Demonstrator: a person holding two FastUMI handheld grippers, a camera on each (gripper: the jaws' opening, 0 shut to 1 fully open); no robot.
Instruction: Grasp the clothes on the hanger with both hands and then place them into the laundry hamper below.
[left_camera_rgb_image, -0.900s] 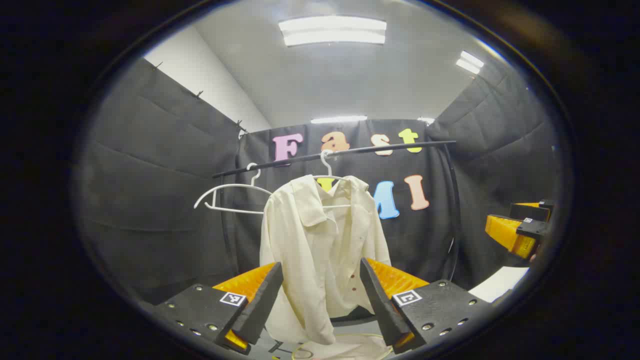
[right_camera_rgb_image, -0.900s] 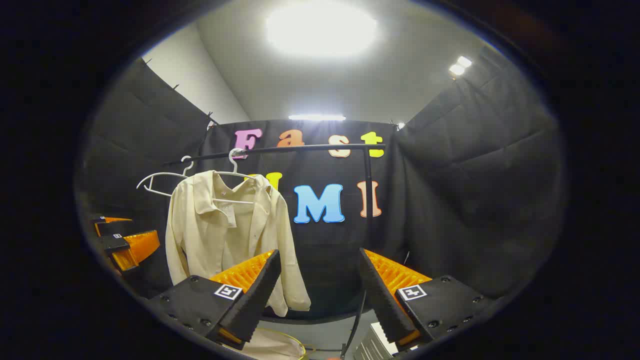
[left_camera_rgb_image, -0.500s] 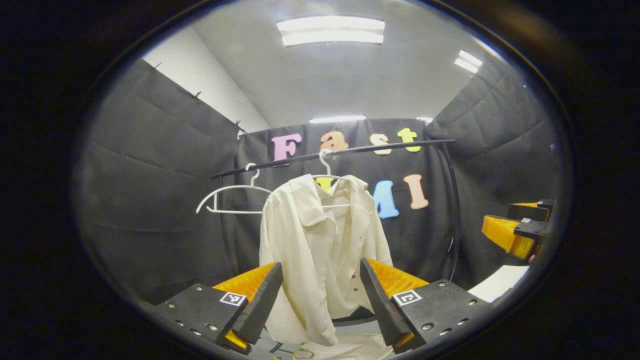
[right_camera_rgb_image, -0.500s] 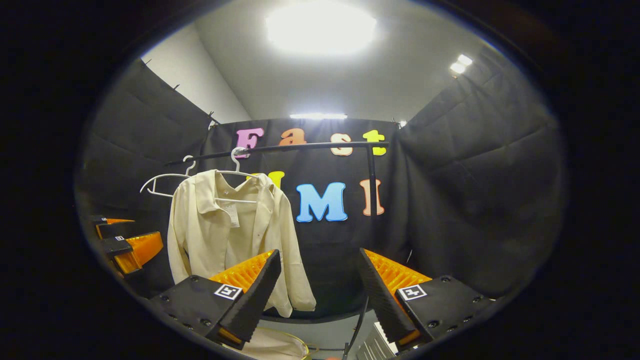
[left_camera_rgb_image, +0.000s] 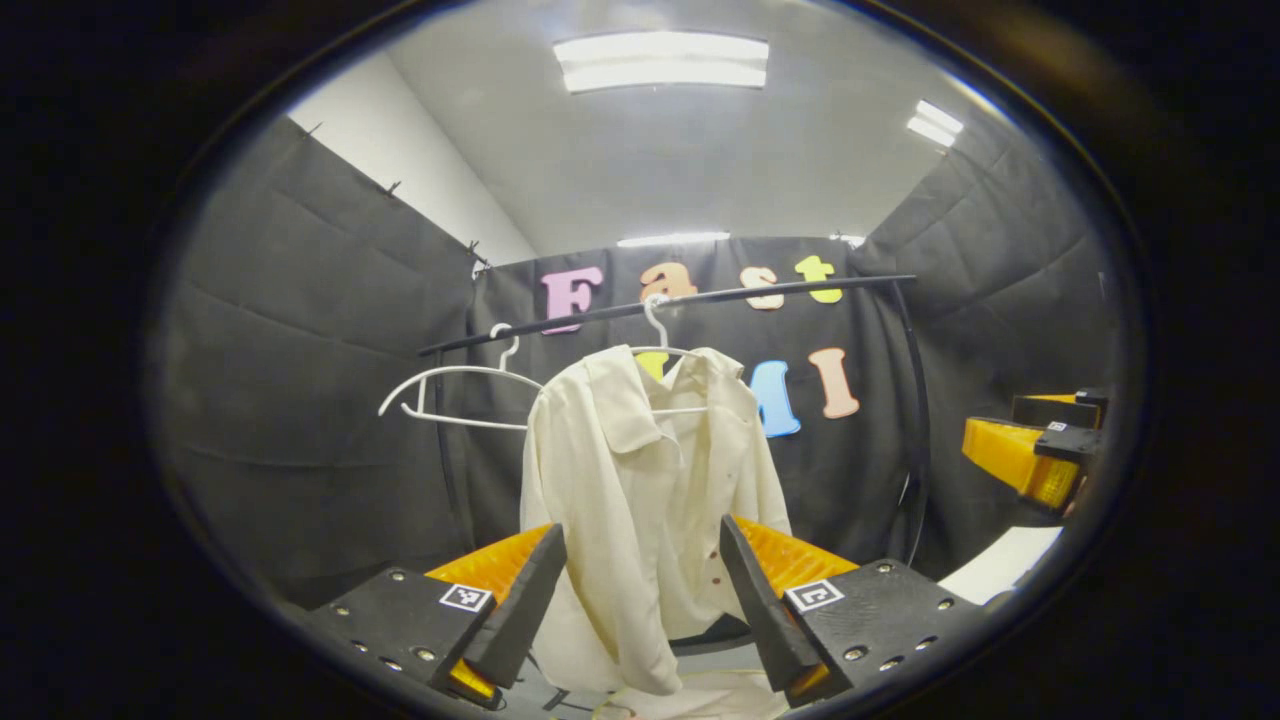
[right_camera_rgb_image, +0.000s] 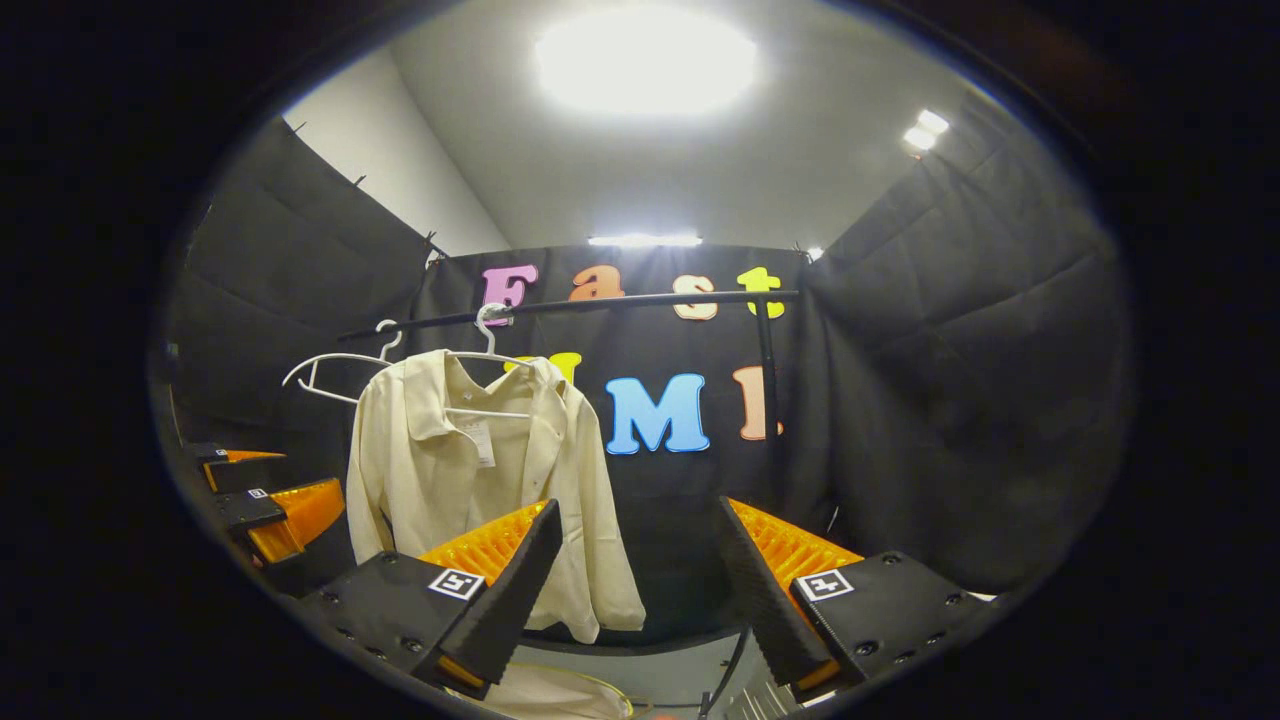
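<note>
Left gripper (left_camera_rgb_image: 640, 600) and right gripper (right_camera_rgb_image: 635, 590) both spread, empty, well short of the cream shirt (left_camera_rgb_image: 645, 500) hanging on its white hanger (left_camera_rgb_image: 655, 330) from the black rail (left_camera_rgb_image: 780, 290). Risk: a one-sided pull could drag the hanger off the rail.

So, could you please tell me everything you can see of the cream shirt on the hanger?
The shirt is a cream, light woven-looking garment with a collar, long sleeves and small dark buttons down the front. It hangs open at the neck on a white hanger hooked over the black rail, draping loosely with one sleeve falling low. A tag shows inside the collar in the right gripper view. Neither gripper touches it.
</note>
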